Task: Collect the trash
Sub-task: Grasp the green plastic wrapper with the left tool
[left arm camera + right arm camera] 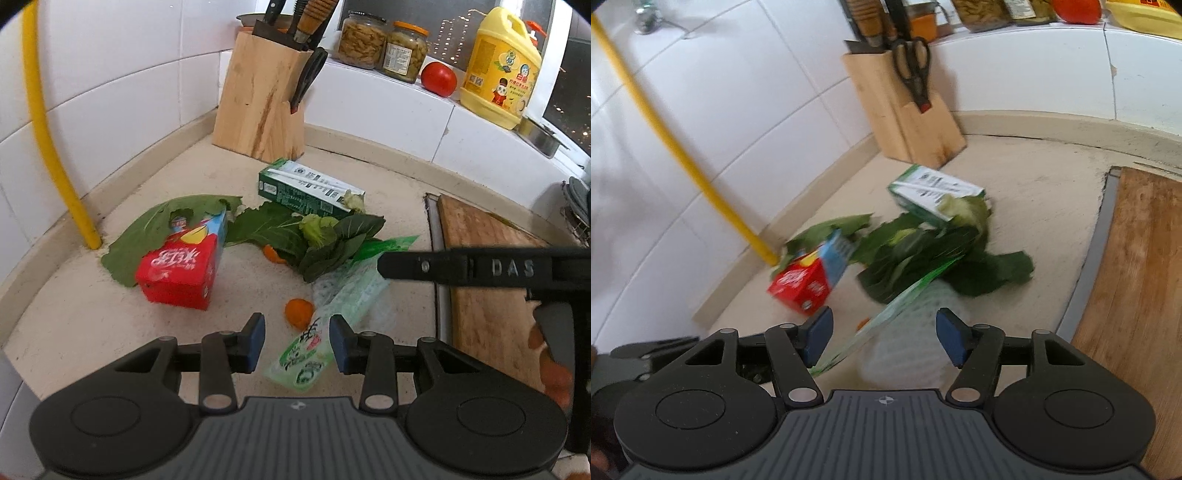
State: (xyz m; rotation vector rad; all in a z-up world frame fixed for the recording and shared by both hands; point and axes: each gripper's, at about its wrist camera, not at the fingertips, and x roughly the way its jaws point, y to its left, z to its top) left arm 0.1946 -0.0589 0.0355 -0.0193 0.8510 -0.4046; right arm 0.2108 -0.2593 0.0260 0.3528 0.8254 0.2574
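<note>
right view blurs wrapper (905, 317).

A wooden knife block (258, 99) with black-handled scissors (308, 79) stands in the tiled corner; a yellow pipe (55, 147) runs down to the counter at left; on the ledge sit two pickle jars (384, 46), a tomato (439, 78) and a yellow detergent jug (500, 66); a wooden cutting board (491, 266) lies at right

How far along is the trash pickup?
Nothing looks collected. Both grippers, left and right, are open, each hovering over the green plastic wrapper. Still on the counter: red carton, green carton, leafy scraps, orange peel.
</note>
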